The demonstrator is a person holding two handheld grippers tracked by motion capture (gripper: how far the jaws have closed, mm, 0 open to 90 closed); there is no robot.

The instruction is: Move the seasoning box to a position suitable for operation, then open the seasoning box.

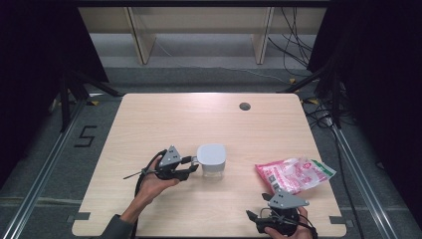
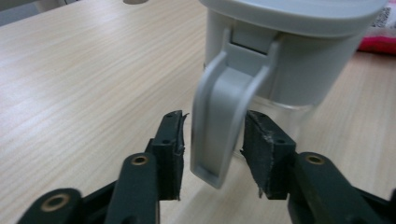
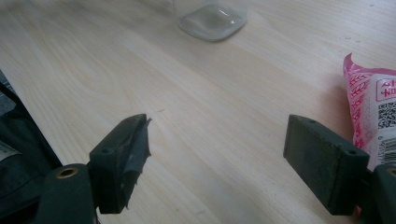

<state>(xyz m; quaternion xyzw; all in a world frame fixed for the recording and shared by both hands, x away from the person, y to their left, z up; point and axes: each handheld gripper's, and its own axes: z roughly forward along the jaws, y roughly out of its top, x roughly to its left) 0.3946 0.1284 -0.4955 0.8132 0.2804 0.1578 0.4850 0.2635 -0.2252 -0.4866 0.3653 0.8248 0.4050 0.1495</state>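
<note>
The left gripper [image 2: 212, 149] points at a grey-lidded clear container [image 2: 299, 60] standing on the pale wood table [image 2: 84, 70]. The container's grey latch flap [image 2: 224, 112] hangs down between the two black jaws, which stand a little apart from it on either side, not pressing it. A pink packet [image 2: 380, 39] peeks out behind the container.

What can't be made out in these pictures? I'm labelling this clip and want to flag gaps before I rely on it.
- Container: the high view gives its lid; whatever is inside is hidden. In the right gripper view the top edge cuts off all but its base.
- Clasp: the left gripper has a pad either side; contact is unclear.
- Pink packet: print too small in the high view, cropped at the edge in the right gripper view.
</note>
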